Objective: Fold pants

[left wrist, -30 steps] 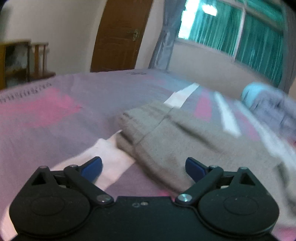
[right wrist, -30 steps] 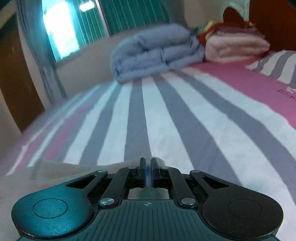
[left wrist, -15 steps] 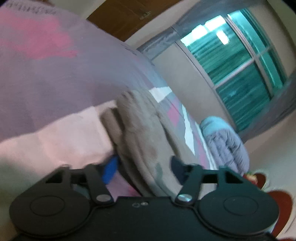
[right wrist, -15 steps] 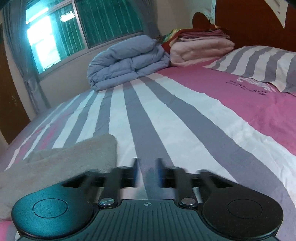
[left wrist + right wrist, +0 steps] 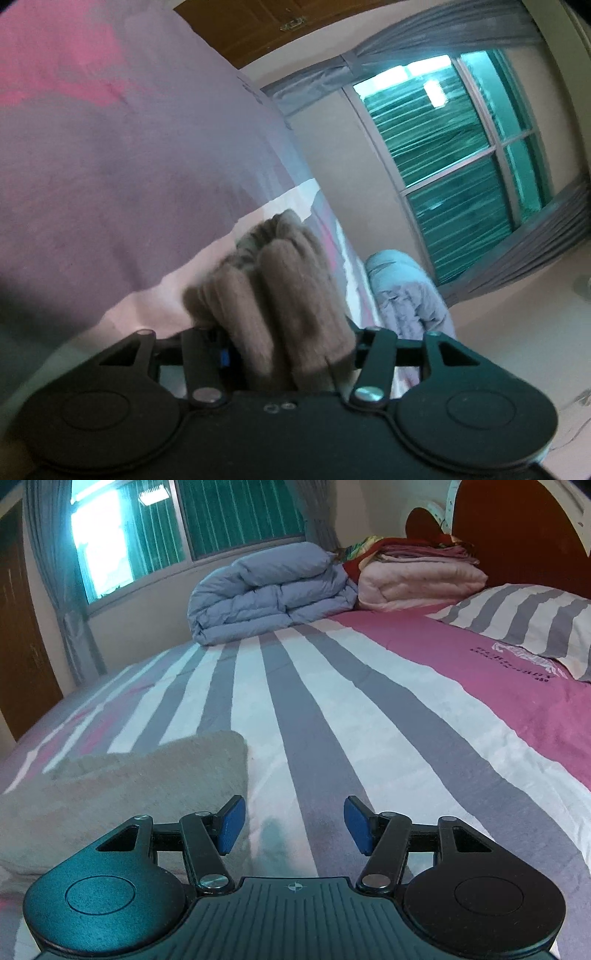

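Observation:
The grey-brown pants [image 5: 280, 295] lie folded on the striped bed sheet [image 5: 110, 166]. My left gripper [image 5: 288, 354] is rolled to one side and closed around the thick folded edge of the pants, which bulges between the jaws and hides the pads. In the right wrist view the pants [image 5: 122, 794] lie flat at the lower left. My right gripper [image 5: 293, 825] is open and empty just above the sheet [image 5: 332, 720], its left fingertip [image 5: 231, 823] beside the pants' right corner.
A folded grey-blue duvet [image 5: 269, 590] and a pile of pink and red bedding [image 5: 417, 572] sit at the far side of the bed. A striped pillow [image 5: 524, 620] lies at the right. A window [image 5: 454, 158] with curtains and a brown door [image 5: 22, 646] are beyond.
My left gripper rolled over, pushed onto the pants' folded edge and closed on it. My right gripper opened, let go of the pants and drew back to the right.

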Demonstrator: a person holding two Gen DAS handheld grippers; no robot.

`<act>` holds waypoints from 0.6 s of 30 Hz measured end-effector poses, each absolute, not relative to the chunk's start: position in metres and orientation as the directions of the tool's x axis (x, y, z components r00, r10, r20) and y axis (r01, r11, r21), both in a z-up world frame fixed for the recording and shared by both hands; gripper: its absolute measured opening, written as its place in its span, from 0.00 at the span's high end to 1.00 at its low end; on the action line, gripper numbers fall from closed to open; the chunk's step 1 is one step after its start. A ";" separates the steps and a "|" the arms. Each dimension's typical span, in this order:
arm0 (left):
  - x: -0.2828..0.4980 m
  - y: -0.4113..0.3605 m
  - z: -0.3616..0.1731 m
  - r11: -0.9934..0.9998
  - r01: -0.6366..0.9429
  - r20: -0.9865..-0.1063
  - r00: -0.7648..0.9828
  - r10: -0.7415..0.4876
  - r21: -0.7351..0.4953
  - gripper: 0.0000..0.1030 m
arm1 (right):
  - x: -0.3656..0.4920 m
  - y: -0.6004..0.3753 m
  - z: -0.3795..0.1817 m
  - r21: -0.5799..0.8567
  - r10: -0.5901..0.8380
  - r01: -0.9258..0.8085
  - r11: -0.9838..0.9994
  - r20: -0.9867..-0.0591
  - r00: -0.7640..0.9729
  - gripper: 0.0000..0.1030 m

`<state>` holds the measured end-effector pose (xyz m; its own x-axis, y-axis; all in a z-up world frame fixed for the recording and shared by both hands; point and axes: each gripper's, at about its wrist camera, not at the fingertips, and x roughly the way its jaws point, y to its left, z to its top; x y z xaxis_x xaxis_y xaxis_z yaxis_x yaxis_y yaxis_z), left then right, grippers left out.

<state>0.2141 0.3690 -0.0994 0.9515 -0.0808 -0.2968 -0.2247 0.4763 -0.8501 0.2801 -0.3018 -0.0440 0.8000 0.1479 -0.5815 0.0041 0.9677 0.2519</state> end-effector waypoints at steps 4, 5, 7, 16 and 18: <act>0.200 0.363 -0.096 0.488 -0.227 -0.281 0.959 -0.040 -0.843 0.71 | 0.282 -0.300 -0.047 0.238 0.134 0.014 0.971 -0.593 0.794 0.43; 0.187 0.353 -0.090 0.528 -0.217 -0.247 0.969 0.014 -0.821 0.71 | 0.282 -0.300 -0.047 0.237 0.134 0.014 0.971 -0.593 0.794 0.42; 0.166 0.341 -0.087 0.563 -0.188 -0.176 0.981 0.076 -0.805 0.71 | 0.280 -0.302 -0.046 0.243 0.132 0.017 0.970 -0.585 0.800 0.42; 0.184 0.301 -0.009 0.675 -0.227 -0.229 0.969 0.089 -0.702 0.72 | 0.273 -0.336 -0.036 0.337 0.135 0.081 0.938 -0.571 0.809 0.42; 0.193 0.279 0.014 0.732 -0.200 -0.214 0.974 0.076 -0.651 0.72 | 0.270 -0.346 -0.029 0.372 0.149 0.082 0.925 -0.551 0.821 0.42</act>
<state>0.1929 0.2785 0.0145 0.9738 0.0764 -0.2140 -0.2005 0.7325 -0.6506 0.2700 -0.3460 -0.0286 0.8211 0.1488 -0.5511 0.0823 0.9245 0.3722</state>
